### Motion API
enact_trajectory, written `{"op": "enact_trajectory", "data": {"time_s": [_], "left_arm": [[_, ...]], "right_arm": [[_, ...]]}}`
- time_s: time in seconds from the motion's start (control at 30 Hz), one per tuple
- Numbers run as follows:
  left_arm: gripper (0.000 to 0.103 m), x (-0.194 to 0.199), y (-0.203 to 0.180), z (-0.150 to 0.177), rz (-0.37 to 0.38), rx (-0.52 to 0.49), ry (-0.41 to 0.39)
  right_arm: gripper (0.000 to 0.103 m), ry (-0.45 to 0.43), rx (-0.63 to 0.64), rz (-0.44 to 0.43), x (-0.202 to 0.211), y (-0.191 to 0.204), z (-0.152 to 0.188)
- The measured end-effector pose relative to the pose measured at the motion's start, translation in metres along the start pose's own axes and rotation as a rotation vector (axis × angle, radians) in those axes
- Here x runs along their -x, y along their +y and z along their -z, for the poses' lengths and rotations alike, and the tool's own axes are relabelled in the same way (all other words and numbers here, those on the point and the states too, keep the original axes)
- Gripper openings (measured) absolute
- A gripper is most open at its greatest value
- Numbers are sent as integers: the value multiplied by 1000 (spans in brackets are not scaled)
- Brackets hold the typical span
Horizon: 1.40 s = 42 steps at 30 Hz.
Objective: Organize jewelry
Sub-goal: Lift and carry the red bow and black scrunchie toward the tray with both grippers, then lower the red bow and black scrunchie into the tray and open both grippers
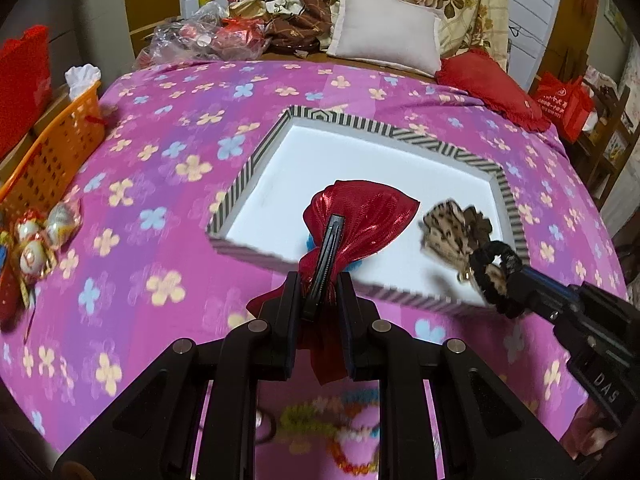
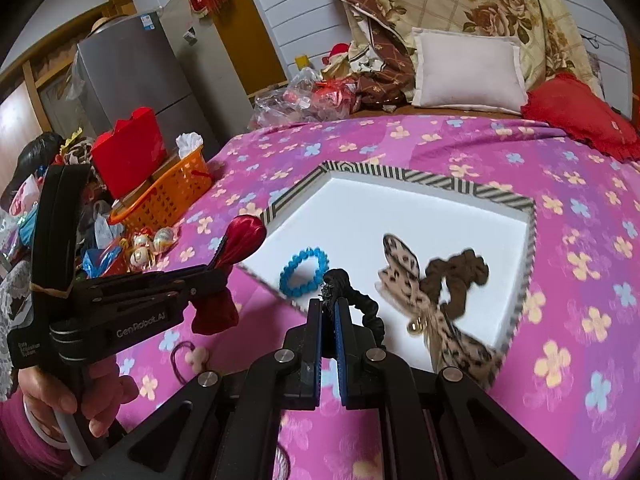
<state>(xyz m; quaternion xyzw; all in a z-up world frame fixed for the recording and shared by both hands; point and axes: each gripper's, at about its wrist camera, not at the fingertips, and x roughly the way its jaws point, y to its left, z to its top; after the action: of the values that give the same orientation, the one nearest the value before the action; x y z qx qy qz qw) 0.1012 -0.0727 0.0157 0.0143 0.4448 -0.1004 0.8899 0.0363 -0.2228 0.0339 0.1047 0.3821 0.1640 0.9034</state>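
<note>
We've got the left gripper (image 1: 319, 304) clamped on a shiny red bow hair clip (image 1: 360, 216), fingers squeezing the black clip bar with the red fabric bunched up between them. From the right wrist view the same left gripper (image 2: 216, 276) hangs just past the near left corner of the striped box (image 2: 460, 188), so the red bow hair clip (image 2: 240, 236) is up in the air, not resting on anything. Its body reads "GenRobot.AI" in pale letters, plus a small label lower down that's too fuzzy for us to make out fully.

The right gripper (image 2: 329, 320) is pinched shut on a black scrunchie (image 2: 360, 308) tied to a leopard-print bow (image 2: 404, 272) with a dark brown ruffle; it dangles blurred above the box's white floor. In the left wrist view the right gripper (image 1: 504, 280) comes in from the right holding that same leopard-print bow (image 1: 448, 228), and we can read "DAS" on its housing.

Inside the striped box (image 1: 264, 148) a blue bead bracelet (image 2: 302, 272) lies flat near the front left corner. Everything sits on a pink flowered bedspread (image 1: 168, 168). An orange basket (image 2: 168, 196) stands off the bed's left edge, and a colourful bead necklace (image 1: 340, 432) lies on the spread under the left gripper.
</note>
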Motion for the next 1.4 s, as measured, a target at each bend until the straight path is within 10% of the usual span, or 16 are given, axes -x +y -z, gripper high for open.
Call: {"op": "enact_trajectory", "data": {"time_s": [1.17, 1.4], "left_arm": [[17, -104, 10, -41, -35, 36, 145], [39, -105, 14, -39, -42, 59, 155]], "right_arm": [[6, 200, -27, 55, -115, -29, -15], [19, 186, -73, 28, -108, -34, -13]]}}
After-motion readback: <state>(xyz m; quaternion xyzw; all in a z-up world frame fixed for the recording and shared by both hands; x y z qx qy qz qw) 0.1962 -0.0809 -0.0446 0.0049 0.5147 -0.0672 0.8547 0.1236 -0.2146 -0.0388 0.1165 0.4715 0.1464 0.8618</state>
